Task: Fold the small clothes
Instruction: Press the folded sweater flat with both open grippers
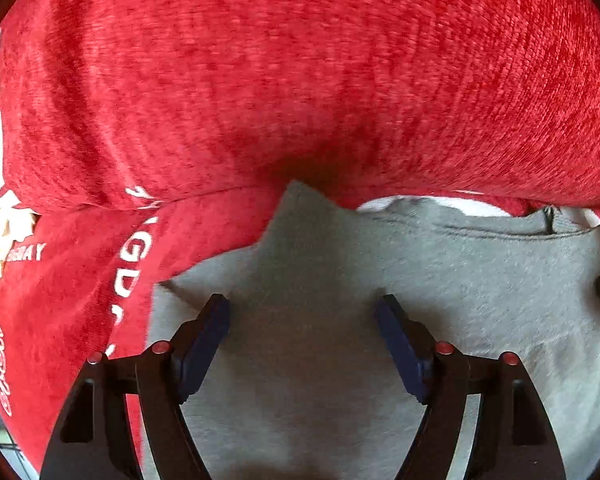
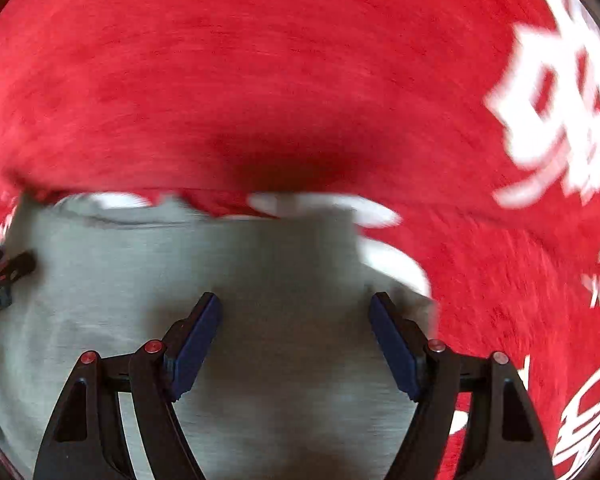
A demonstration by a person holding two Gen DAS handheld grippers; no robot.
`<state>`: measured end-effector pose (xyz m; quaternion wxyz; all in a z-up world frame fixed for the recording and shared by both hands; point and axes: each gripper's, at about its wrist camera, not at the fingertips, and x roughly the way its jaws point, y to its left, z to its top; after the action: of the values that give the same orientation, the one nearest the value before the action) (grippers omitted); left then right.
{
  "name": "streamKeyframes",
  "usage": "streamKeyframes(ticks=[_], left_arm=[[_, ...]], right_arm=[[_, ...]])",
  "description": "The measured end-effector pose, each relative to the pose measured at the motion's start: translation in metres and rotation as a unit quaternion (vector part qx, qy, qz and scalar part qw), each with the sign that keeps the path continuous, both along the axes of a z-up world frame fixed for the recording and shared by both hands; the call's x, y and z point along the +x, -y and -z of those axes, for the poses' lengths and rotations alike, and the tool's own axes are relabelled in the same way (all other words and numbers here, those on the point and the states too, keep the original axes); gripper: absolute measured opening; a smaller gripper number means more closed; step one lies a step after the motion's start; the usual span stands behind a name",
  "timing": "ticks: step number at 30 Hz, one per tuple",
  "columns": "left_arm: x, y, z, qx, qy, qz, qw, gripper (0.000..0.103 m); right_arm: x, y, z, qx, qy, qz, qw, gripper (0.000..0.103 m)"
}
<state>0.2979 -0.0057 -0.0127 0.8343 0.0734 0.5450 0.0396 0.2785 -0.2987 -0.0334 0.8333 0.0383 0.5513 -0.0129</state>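
Red printed cloth (image 1: 300, 80) under grey garment (image 1: 340, 320).

I note a plain heather-grey garment (image 1: 340, 340), unpatterned, with a stitched hem band of the same grey. Beneath it I see a red textured cloth (image 1: 300, 80) printed with white lettering and motifs. My tongs (image 2: 296, 312) are black, with dark blue pads (image 2: 196, 340) and small red studs.

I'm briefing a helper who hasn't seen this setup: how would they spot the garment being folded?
Find the big red cloth with white lettering covering the surface. The grey garment lies flat on it, below both open grippers; it is plain, unprinted grey with a stitched hem.
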Motion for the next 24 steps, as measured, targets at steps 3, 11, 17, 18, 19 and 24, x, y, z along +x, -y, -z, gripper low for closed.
streamKeyframes(ticks=[3,11,17,18,19,24], left_arm=[[-0.012,-0.002,-0.006,0.016,0.008,-0.003,0.9998,0.078],[-0.098,0.023,-0.039,-0.031,0.049,0.042,0.9975,0.078],[-0.164,0.043,-0.047,-0.021,0.072,0.071,0.9947,0.078],[-0.169,0.043,-0.047,-0.021,0.073,0.071,0.9946,0.078],[-0.174,0.042,-0.045,-0.02,0.07,0.07,0.9948,0.078],[-0.187,0.029,-0.034,-0.01,0.055,0.053,0.9971,0.086]], right_arm=[[-0.013,0.008,-0.013,0.007,0.022,0.004,1.0,0.076],[-0.106,-0.061,-0.05,0.022,0.086,-0.092,0.992,0.077],[-0.182,-0.101,-0.049,-0.008,0.116,-0.149,0.982,0.077],[-0.187,-0.105,-0.045,-0.007,0.111,-0.152,0.982,0.077],[-0.186,-0.1,-0.043,-0.008,0.107,-0.15,0.983,0.077],[-0.192,-0.077,-0.031,-0.015,0.098,-0.119,0.988,0.077]])
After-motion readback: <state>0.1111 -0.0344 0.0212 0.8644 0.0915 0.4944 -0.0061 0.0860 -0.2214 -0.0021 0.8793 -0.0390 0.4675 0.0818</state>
